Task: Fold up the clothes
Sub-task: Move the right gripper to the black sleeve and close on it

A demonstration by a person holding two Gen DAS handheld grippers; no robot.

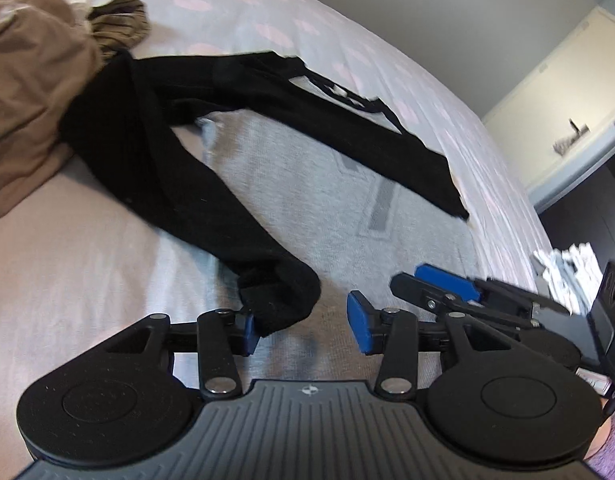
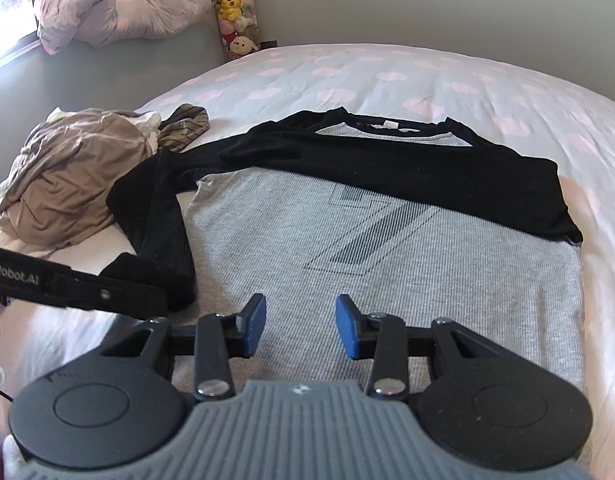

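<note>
A grey raglan shirt (image 2: 387,280) with black long sleeves lies flat on the bed, its printed front facing up. One black sleeve (image 2: 427,176) is folded across the chest. The other sleeve (image 1: 195,200) runs down the shirt's side and ends in a cuff (image 1: 283,300). My left gripper (image 1: 304,330) is open, with that cuff lying loose beside its left pad. My right gripper (image 2: 301,326) stands open over the grey hem area with nothing between its pads. In the left wrist view it (image 1: 439,284) shows at the right, low over the shirt.
A heap of beige clothes (image 2: 63,176) and a striped garment (image 2: 187,124) lie left of the shirt. The bed sheet (image 2: 387,76) has pink dots. A bundled duvet (image 2: 119,12) and plush toys (image 2: 235,8) sit by the far wall. Folded laundry (image 1: 567,268) lies beyond the bed edge.
</note>
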